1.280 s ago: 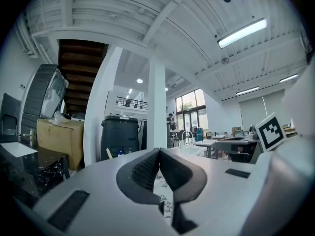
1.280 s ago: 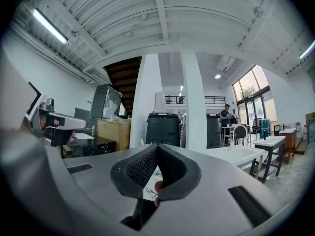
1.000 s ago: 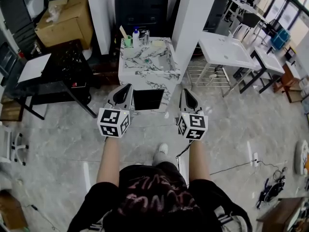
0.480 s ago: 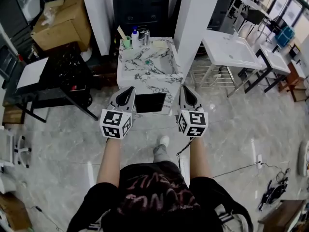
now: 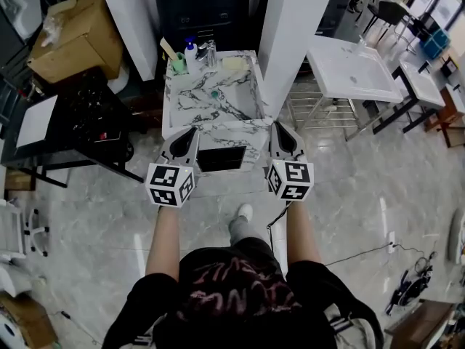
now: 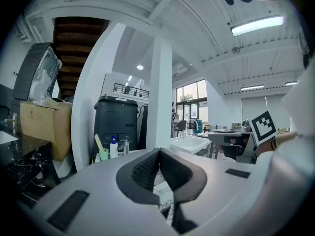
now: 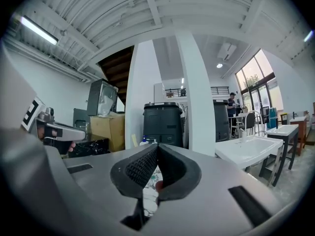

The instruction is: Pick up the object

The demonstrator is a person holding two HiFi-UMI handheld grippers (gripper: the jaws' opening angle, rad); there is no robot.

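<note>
Fingertips of the left gripper (image 6: 158,151) meet in a closed seam, its ribbed black pads (image 6: 144,170) flat against each other with nothing between them. The right gripper (image 7: 157,146) is the same: pads pressed together and empty.

From the head view both grippers hover side by side at the near edge of a white, grey-veined marble-pattern washbasin cabinet (image 5: 243,100), and their bodies cover part of that edge. A dark rectangular panel (image 5: 221,158) sits between them on the cabinet front; whether it is an opening or a panel cannot be told. In each gripper view the grey gripper shell hides almost all of the basin. A reddish blob (image 7: 158,185) shows in the gap under the right pads, too blurred to identify.

Which item is to be lifted is not certain. A small teal object (image 5: 213,93) lies in the basin bowl, well ahead of both grippers and untouched.

On the back ledge stand a green cup (image 5: 176,65) with a pale stick in it, a white pump bottle with a blue top (image 5: 191,54), a chrome tap (image 5: 208,49) and a pale yellow block (image 5: 232,62).

A white square column (image 5: 290,27) rises just right of the cabinet and a tall black bin (image 5: 203,9) stands behind it. To the left are a brown cardboard box (image 5: 73,38) and a black table (image 5: 87,118); to the right is a white ceramic sink (image 5: 352,71). The glossy grey stone-tile floor (image 5: 378,187) carries a thin dark cable (image 5: 349,253).
</note>
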